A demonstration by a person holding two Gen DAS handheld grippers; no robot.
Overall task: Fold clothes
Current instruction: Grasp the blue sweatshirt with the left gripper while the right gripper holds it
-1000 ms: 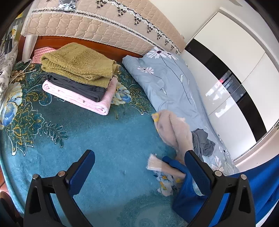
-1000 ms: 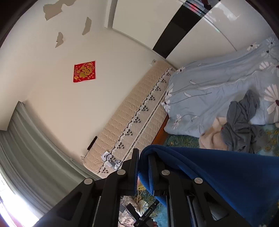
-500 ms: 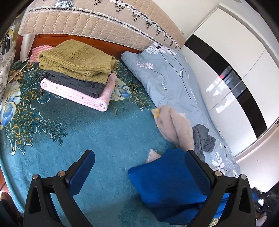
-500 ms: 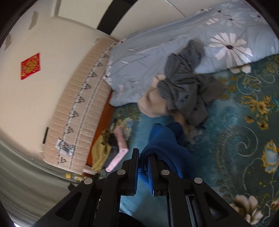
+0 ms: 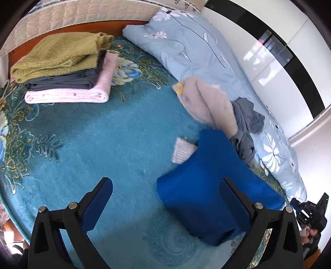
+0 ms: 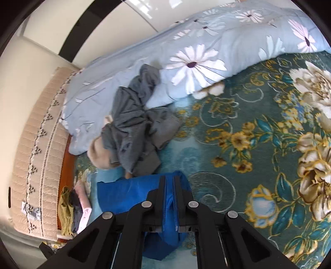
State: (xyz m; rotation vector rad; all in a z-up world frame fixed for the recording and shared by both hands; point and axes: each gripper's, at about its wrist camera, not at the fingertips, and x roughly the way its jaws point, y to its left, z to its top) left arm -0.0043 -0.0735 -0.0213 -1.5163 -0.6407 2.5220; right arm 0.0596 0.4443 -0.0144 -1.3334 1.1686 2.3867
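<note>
Left wrist view: the left gripper (image 5: 165,187) hangs over the teal bedspread (image 5: 99,144) with its two fingers spread wide and nothing between them. The blue garment (image 5: 209,178) lies on the bedspread, its near part behind the gripper's right-hand finger. Just beyond the blue garment sits a beige fuzzy garment (image 5: 209,103), with a crumpled grey garment (image 5: 246,126) against it on the side towards the light blue floral quilt (image 5: 192,43). Well apart from the blue garment, near the padded headboard (image 5: 82,14), stands a folded stack (image 5: 64,68): olive on top, dark grey in the middle, pink underneath.

In the right wrist view, the right gripper (image 6: 170,182) has its fingers pinched together on an edge of the blue garment (image 6: 128,194), which spreads away from them over the bedspread (image 6: 248,134). The grey garment (image 6: 134,124) lies just past the blue one, partly on the quilt (image 6: 206,41).
</note>
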